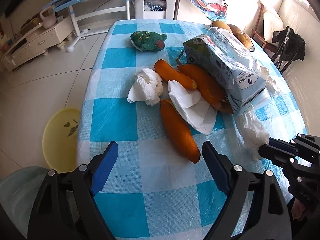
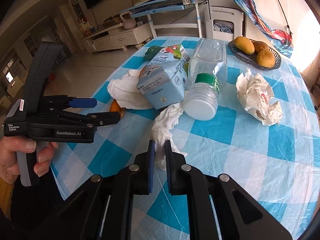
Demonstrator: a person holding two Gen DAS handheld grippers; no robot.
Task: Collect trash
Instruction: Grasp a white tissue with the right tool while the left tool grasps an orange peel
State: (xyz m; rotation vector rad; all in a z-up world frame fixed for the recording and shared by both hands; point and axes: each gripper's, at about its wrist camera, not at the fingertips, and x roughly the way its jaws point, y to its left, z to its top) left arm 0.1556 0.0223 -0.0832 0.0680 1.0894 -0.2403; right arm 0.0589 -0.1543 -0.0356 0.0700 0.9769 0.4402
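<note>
Two grippers work over a blue-checked table (image 2: 250,160) strewn with trash. The right gripper (image 2: 159,146) has its fingers pinched on the near end of a tissue (image 2: 168,120), which trails away from it toward a carton (image 2: 164,84) and a bottle (image 2: 208,80), both lying on their sides just beyond. To that gripper's left, the left gripper (image 1: 160,154) hangs above the table edge with its blue pads wide apart and nothing between them. Just ahead of its right finger lies an orange peel (image 1: 178,130), the near tip almost between the pads. Past that, a napkin (image 1: 192,108) is spread flat, a paper wad (image 1: 147,86) sits to its left, and two more peels (image 1: 192,80) rest against the carton. A wrapper (image 2: 258,98) lies ahead and right of the right gripper, apart from the pile. Farther off are a green toy (image 1: 149,41) and a fruit basket (image 2: 254,58). A yellow basin (image 1: 60,138) sits on the floor to the left gripper's left.
</note>
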